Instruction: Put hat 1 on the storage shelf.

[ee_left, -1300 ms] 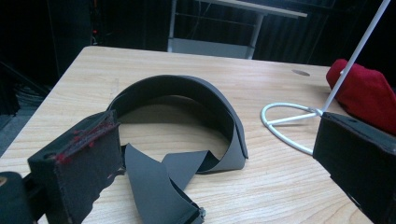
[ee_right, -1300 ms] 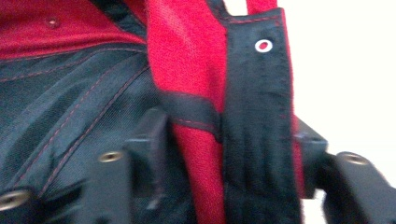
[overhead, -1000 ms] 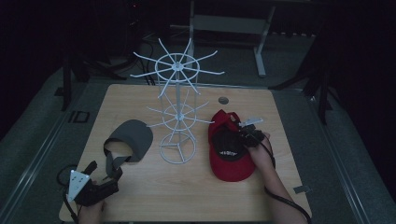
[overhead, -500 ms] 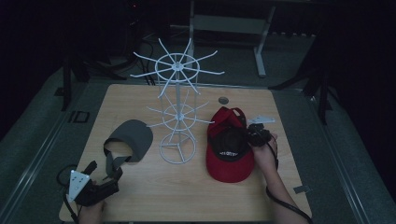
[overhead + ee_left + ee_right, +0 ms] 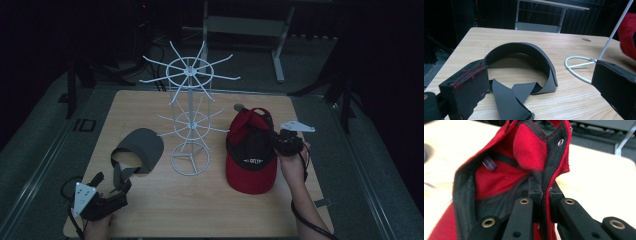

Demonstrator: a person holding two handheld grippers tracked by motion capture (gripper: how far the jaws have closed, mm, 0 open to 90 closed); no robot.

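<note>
High view, left to right: your left gripper [image 5: 111, 192] rests at the near left corner of the table [image 5: 150, 210], jaws spread wide and grasping nothing, aimed at the grey visor [image 5: 141, 147] lying just beyond it. In the left gripper view the visor's [image 5: 524, 62] strap ends curl loose between the jaws, untouched, so that hand looks parked until its turn comes. At the middle stands the white wire rack [image 5: 190, 120], its hooks bare. That suggests the headwear is meant to go onto it.

Right of the rack, your right gripper [image 5: 280, 142] is clenched on the red cap [image 5: 250, 155], lifting its back end while the brim sits on the wood. The right gripper view shows the jaws pinching the cap's [image 5: 534, 157] rim at the edge, a hold that probably leaves the crown free for a hook.

The table is pale wood grain, with a small dark disc [image 5: 239, 106] near its far edge. Beyond it the room is dark, with a metal stand [image 5: 245, 25] faintly lit.
</note>
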